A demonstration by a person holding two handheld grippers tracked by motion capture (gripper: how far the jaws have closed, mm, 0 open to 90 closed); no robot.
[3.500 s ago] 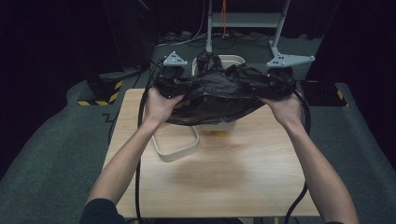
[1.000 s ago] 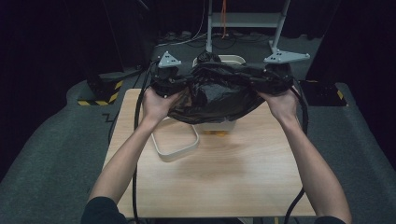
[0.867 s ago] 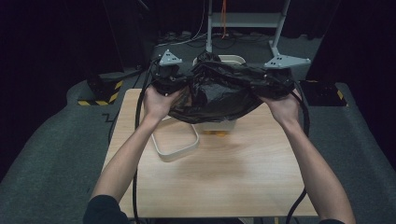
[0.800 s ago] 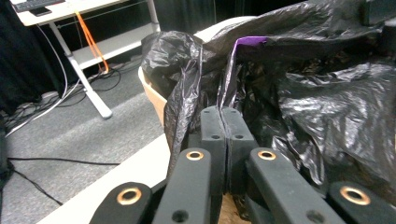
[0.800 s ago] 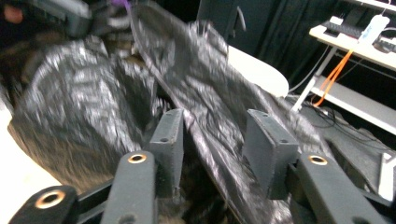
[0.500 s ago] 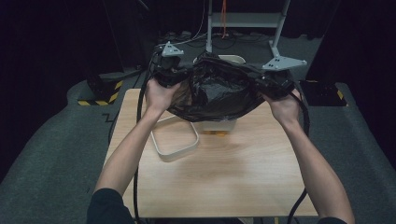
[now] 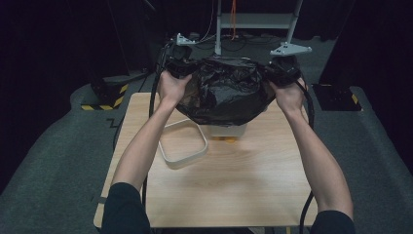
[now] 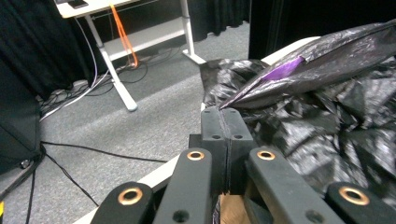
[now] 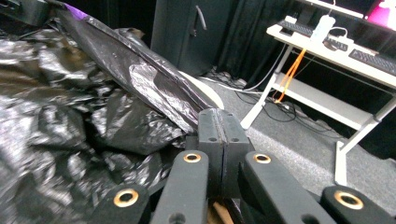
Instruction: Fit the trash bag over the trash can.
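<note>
A crumpled black plastic bag (image 7: 221, 92) hangs spread between my two grippers above the far edge of the wooden table (image 7: 234, 185). My left gripper (image 7: 178, 66) is shut on the bag's left rim; in the left gripper view its jaws (image 8: 223, 112) meet on a fold of the bag (image 8: 327, 116) that carries a purple strip (image 8: 285, 71). Shut on the right rim is my right gripper (image 7: 282, 68), its jaws (image 9: 219, 114) pinching the glossy film (image 9: 70, 107). A white container (image 7: 229, 129) stands under the bag, mostly hidden.
A white rounded-rectangle ring (image 7: 181, 144) lies on the table left of the container. Beyond the table stands a white desk frame (image 7: 219, 29) with cables on the grey floor. A black-and-yellow striped ledge (image 7: 104, 100) is at the left.
Both hands have carried the bag toward the far side of the table and drawn a little closer together. The bag now hangs rounder and more bunched.
</note>
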